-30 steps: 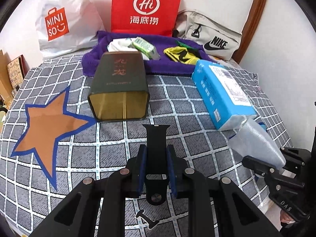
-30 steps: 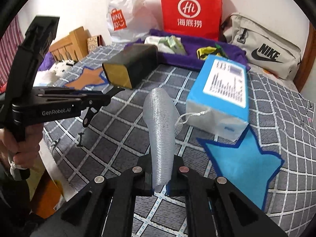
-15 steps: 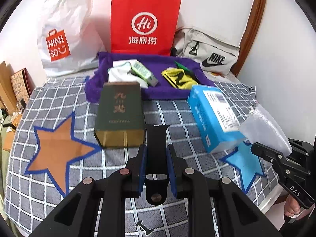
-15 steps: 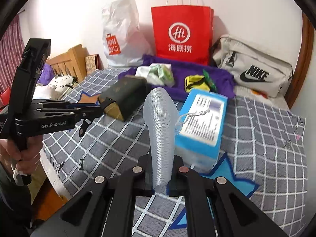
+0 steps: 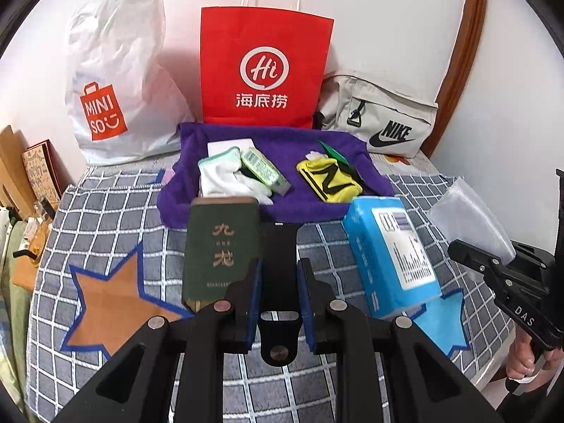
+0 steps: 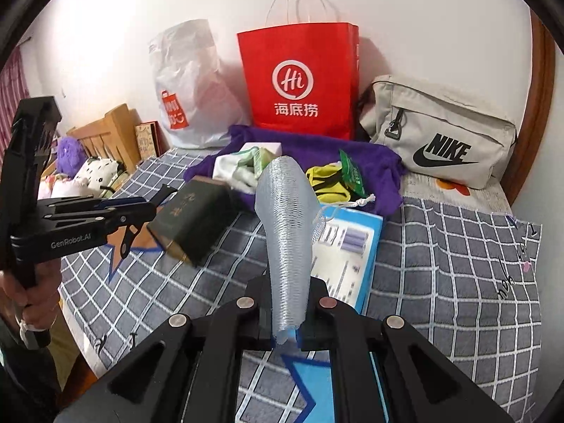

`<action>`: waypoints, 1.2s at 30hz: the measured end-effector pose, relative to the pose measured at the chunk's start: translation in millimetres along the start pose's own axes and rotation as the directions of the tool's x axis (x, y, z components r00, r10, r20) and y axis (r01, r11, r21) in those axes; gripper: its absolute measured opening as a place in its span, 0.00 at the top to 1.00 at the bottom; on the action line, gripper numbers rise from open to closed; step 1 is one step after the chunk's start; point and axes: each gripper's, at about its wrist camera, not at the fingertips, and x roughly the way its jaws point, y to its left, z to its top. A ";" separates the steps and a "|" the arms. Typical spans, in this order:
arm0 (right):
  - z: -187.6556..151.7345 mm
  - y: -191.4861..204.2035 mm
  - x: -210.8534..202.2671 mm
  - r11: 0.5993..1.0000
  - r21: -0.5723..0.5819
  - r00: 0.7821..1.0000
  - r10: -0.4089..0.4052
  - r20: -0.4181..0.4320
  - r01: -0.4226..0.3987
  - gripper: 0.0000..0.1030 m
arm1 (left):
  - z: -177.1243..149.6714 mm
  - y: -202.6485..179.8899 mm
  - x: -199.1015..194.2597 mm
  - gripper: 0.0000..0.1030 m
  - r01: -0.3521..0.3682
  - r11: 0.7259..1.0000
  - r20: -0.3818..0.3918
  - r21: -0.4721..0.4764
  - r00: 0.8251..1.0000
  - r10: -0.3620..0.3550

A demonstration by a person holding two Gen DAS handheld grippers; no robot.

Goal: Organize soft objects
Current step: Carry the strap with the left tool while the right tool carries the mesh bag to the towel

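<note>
Against the white wall at the far side of your checked bedspread (image 5: 116, 208), a red paper bag (image 5: 264, 67) is standing between a white Miniso bag (image 5: 116, 81) and a grey Nike pouch (image 5: 380, 120). You are keeping a purple towel (image 5: 278, 148) spread just in front of them, and it is carrying white gloves (image 5: 225, 176), a small green packet (image 5: 264, 169) and a yellow-and-black piece (image 5: 328, 179). Nearer you, a dark green box (image 5: 220, 246) is lying on the bedspread beside a blue tissue pack (image 5: 391, 257), well apart from each other.

Your left gripper (image 5: 279, 292) is pinching a black watch strap (image 5: 280, 246), which is sticking out forward past the blue pads and hanging clear of the bedspread. Your right gripper (image 6: 284, 312) is pressing its jaws on a clear mesh pouch (image 6: 287, 229), holding it by its narrow end so the wide end is rising upward above the blue pack, its white drawstring (image 6: 352, 202) dangling to one side. You are gripping each handle with one hand (image 6: 31, 303), off the bed's edge.
</note>
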 end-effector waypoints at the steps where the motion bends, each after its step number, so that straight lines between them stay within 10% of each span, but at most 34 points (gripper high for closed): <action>1: 2.4 -1.5 1.5 1.000 0.002 1.000 -0.002 -0.001 0.002 0.93 | 2.7 0.5 0.7 0.81 0.000 1.000 0.001 -0.001 1.000 0.000; 36: 127.2 -55.0 89.9 0.999 0.024 0.999 -0.032 -0.020 0.032 0.93 | 105.5 45.2 56.6 0.81 -0.062 0.997 0.033 -0.050 0.997 0.064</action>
